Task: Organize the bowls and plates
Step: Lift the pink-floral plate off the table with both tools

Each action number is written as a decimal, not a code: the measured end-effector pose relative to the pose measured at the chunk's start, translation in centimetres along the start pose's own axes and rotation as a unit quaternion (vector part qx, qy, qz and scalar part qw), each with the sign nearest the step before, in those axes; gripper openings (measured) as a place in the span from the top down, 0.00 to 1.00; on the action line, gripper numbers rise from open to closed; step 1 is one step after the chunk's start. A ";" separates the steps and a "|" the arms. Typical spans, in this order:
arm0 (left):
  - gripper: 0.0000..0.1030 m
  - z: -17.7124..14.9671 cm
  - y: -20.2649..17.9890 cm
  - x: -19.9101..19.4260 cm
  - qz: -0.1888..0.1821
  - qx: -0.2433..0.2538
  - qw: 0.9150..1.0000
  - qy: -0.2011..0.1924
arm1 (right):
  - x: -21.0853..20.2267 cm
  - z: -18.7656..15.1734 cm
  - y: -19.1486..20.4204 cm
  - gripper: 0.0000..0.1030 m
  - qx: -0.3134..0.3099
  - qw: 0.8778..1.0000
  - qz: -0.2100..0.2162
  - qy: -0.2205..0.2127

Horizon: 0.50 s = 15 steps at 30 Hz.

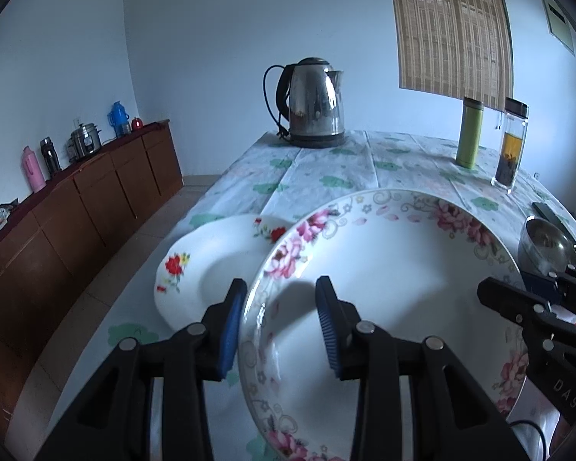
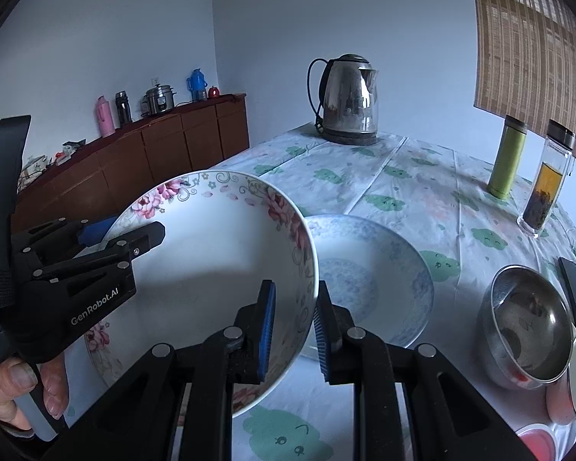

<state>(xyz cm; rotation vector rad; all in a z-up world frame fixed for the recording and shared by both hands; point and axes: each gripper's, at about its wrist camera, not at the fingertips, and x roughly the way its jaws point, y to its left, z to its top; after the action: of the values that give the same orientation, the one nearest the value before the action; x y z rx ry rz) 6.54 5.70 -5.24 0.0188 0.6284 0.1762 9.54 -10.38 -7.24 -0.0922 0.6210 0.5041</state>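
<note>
A big deep plate with pink flowers (image 1: 384, 269) hangs tilted above the table, carried by both grippers. My left gripper (image 1: 280, 328) is shut on its left rim, one blue pad outside and one inside. My right gripper (image 2: 293, 332) is shut on the opposite rim of this pink-flowered plate (image 2: 211, 253). Each gripper shows in the other's view: the right gripper (image 1: 526, 284) at the right edge, the left gripper (image 2: 126, 232) at the left with a hand (image 2: 15, 392) below it. Under the held plate lie a white plate with red flowers (image 1: 196, 265) and a blue-patterned plate (image 2: 372, 280).
A steel bowl (image 2: 526, 326) and pink containers (image 2: 537, 438) stand at the right of the flowered tablecloth (image 2: 403, 192). Further back are a kettle (image 2: 349, 100), a green flask (image 2: 507, 161) and a glass tea bottle (image 2: 545, 180). A wooden sideboard (image 1: 76, 211) runs along the left wall.
</note>
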 end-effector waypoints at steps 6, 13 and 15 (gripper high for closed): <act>0.65 1.6 -0.8 0.4 -0.001 0.008 1.000 -0.012 | -0.1 0.9 -1.0 0.79 0.010 1.000 -0.008 -0.010; 0.65 2.9 -1.3 1.3 -0.010 0.012 1.000 -0.012 | 0.1 2.1 -2.2 0.79 0.022 0.999 -0.012 -0.020; 0.65 3.3 -1.5 1.6 -0.013 0.014 1.000 -0.011 | 0.0 2.5 -2.4 0.79 0.024 0.999 -0.015 -0.022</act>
<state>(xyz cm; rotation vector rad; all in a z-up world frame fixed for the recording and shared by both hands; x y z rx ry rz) 10.03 4.61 -3.60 0.0389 0.6096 0.1419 12.03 -11.93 -5.42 -0.0444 0.5873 0.4601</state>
